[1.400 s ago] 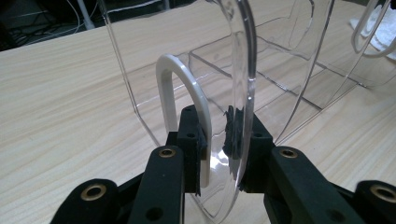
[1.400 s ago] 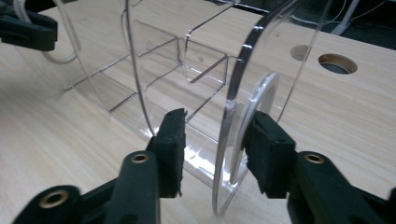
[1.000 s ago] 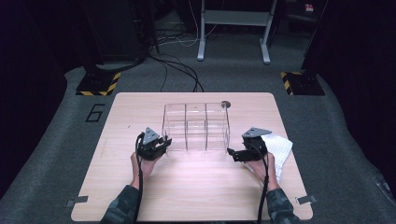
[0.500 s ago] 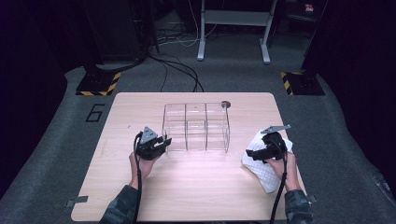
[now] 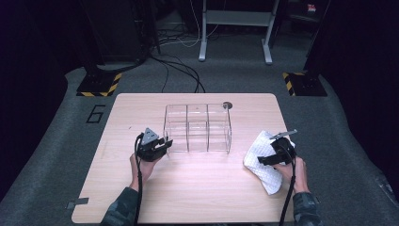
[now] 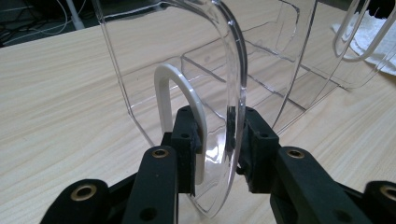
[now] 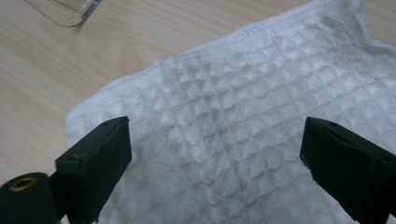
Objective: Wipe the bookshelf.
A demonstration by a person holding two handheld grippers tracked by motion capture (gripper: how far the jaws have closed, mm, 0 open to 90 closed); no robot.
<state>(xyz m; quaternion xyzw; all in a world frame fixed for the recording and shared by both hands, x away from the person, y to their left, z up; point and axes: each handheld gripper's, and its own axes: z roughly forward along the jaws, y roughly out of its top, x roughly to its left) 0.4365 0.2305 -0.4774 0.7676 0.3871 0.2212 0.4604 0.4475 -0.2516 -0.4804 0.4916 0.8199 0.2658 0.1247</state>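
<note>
A clear plastic organizer (image 5: 197,127) with three compartments stands mid-table. My left gripper (image 5: 164,141) is at its left end, shut on the end wall. In the left gripper view the jaws of this gripper (image 6: 217,140) pinch the curved clear wall (image 6: 229,70) together with a white arch-shaped strip (image 6: 180,93). A white waffle-weave cloth (image 5: 261,162) lies on the table to the right of the organizer. My right gripper (image 5: 269,160) hovers over it, open. In the right gripper view the cloth (image 7: 243,116) spreads beneath the wide-apart jaws of that gripper (image 7: 215,149), nothing pinched.
The wooden table (image 5: 197,188) has bare surface in front of the organizer. A small dark round piece (image 5: 227,105) sits near the far edge. Cables and yellow-black stand bases (image 5: 99,87) lie on the floor beyond.
My right gripper has moved away from the organizer's right end, going right and toward the near edge, and now sits over the cloth. The left gripper has kept its hold in place.
</note>
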